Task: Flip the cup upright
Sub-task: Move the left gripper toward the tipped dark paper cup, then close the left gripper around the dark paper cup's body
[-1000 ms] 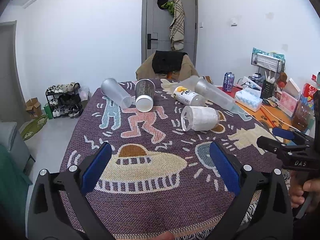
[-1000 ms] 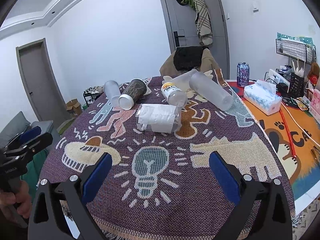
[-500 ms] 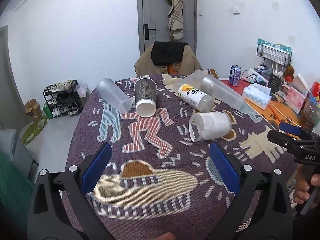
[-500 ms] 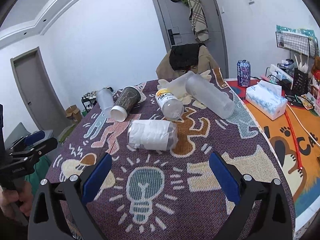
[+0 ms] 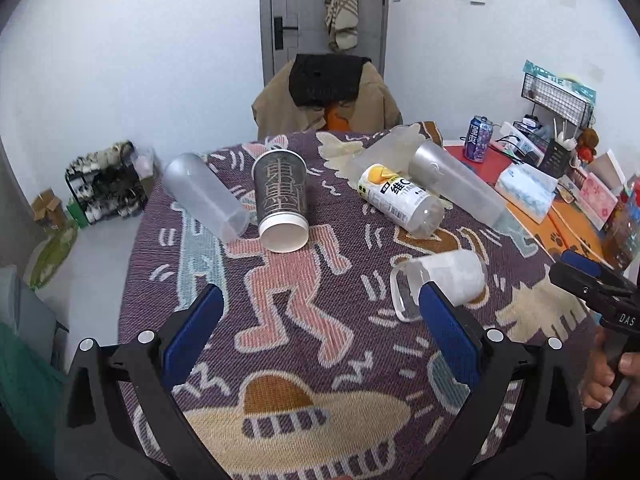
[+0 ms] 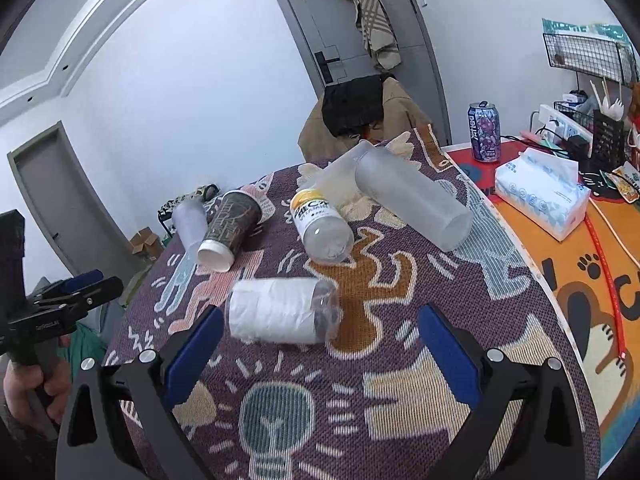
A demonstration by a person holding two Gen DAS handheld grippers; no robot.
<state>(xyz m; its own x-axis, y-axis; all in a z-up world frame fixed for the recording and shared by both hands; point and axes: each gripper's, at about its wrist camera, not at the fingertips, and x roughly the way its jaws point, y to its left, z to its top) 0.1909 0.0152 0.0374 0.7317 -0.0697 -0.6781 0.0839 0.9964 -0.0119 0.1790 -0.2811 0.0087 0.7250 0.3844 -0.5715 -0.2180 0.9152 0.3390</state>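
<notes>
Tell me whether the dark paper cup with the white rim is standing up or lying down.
Lying down. The dark paper cup rests on its side on the patterned cloth, with its white open rim facing the camera.

Clear cup (image 5: 440, 280) rim partly behind left fingers (image 5: 444, 326), blurred in right view, scarf (image 5: 340, 8) top cut off.

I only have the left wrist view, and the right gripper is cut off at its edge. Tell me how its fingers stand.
Observer: The right gripper is open, with nothing between its fingers.
Operator: Now place the paper-stuffed cup against it.
Observer: The cup lies on its side just ahead of the gripper. It is off-centre, close to the left finger and well clear of the right one.
</notes>
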